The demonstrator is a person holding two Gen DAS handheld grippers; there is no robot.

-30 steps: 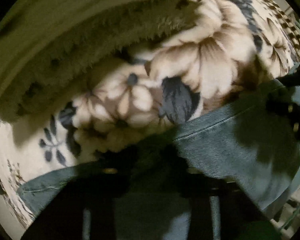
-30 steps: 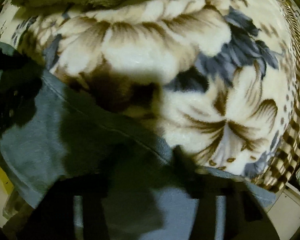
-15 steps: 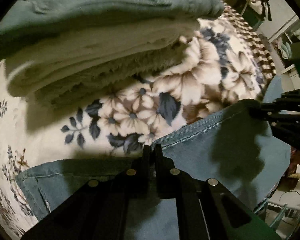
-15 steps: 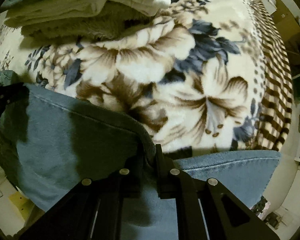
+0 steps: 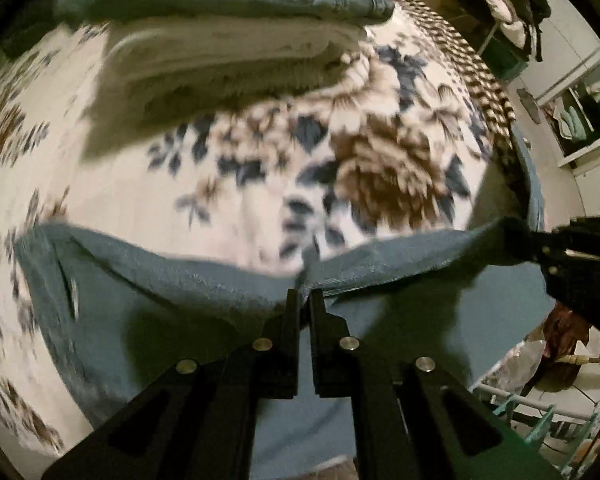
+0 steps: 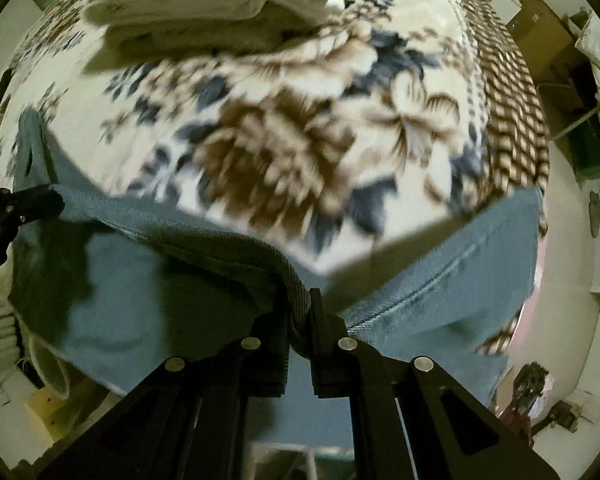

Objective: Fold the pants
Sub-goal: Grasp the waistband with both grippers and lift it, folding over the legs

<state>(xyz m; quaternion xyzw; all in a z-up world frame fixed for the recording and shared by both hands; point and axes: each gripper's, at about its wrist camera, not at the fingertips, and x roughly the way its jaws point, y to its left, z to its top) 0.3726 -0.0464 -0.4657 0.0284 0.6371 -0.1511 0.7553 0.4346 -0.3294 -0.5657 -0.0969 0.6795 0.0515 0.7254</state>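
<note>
Left gripper (image 5: 305, 300): clenched on the pants (image 5: 204, 320) at their upper edge, cloth pinched between the fingers.
Right gripper (image 6: 300, 300): clenched on a bunched fold of the same edge — denim wedged in the jaws.
Pants: lifted at the near side of the bed, edge strung between both grippers, one end trailing right.
Blanket (image 5: 260, 184): floral, bare stretch beyond the edge.
Stack (image 5: 228, 40): folded cloths at the far side — well apart.

Black hand-held gripper (image 5: 305, 298), flat angular fingers (image 5: 290, 320), round silver screws
</note>
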